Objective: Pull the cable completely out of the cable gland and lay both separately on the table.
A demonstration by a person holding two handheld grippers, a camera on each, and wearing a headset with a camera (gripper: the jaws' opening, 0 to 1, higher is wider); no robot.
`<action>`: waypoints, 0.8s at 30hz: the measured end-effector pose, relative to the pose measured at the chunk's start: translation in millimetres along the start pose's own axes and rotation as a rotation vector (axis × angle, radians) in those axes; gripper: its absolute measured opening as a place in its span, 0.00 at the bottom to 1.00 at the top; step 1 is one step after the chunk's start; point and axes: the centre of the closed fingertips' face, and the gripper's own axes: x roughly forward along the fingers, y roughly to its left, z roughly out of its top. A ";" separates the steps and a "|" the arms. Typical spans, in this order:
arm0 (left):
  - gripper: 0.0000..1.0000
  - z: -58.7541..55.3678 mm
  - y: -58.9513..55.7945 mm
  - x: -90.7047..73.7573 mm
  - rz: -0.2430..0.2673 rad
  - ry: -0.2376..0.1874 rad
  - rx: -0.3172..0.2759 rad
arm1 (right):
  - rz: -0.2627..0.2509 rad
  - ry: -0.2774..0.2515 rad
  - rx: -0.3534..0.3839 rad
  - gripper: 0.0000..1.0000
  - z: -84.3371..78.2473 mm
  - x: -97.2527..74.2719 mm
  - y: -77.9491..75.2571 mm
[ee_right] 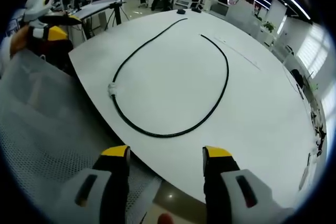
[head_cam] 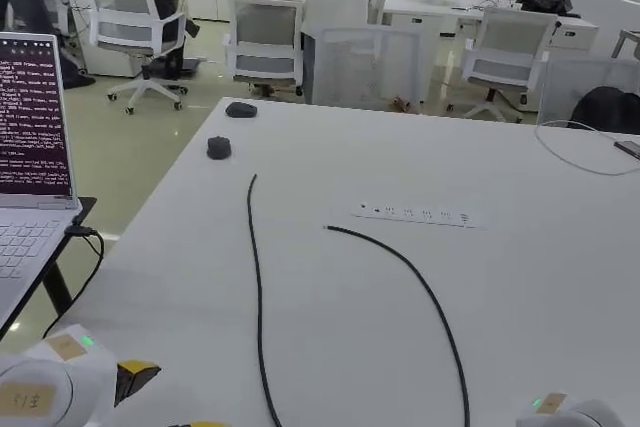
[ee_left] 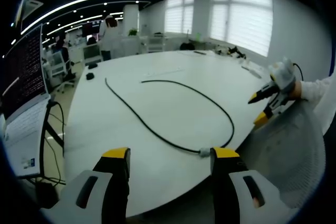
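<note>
A long black cable (head_cam: 258, 287) lies in a U-shaped loop on the white table (head_cam: 540, 277), both free ends pointing away from me. A small pale cable gland (ee_right: 112, 88) sits on the cable at the near bend, also visible in the left gripper view as the gland (ee_left: 205, 152). My left gripper (ee_left: 170, 156) is open, off the table's near edge, just short of the gland. My right gripper (ee_right: 166, 153) is open too, held back from the edge, with nothing between its jaws. In the head view the left gripper (head_cam: 130, 379) shows at the bottom left corner and the right gripper (head_cam: 575, 412) at the bottom right.
A laptop (head_cam: 25, 147) stands on a side stand to the left. A dark mouse (head_cam: 219, 148) and another dark object (head_cam: 240, 109) lie at the far left of the table. A white power strip (head_cam: 415, 214) lies mid-table. A mesh chair back (ee_right: 47, 124) is close below the right gripper.
</note>
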 end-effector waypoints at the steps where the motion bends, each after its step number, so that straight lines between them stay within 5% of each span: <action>1: 0.62 -0.5 -0.1 0.0 0.001 0.003 0.004 | -0.005 0.002 -0.003 0.58 -1.6 0.9 -2.4; 5: 0.62 -0.8 0.9 0.1 0.004 0.004 0.010 | -0.009 0.019 0.027 0.58 -9.3 3.0 -8.9; 8: 0.62 0.2 1.8 0.2 0.003 0.000 0.007 | -0.023 -0.021 0.021 0.58 1.8 -0.6 -9.8; 24: 0.62 2.0 -0.2 -0.1 -0.007 -0.005 0.010 | 0.042 -0.043 -0.055 0.56 19.5 1.3 -1.1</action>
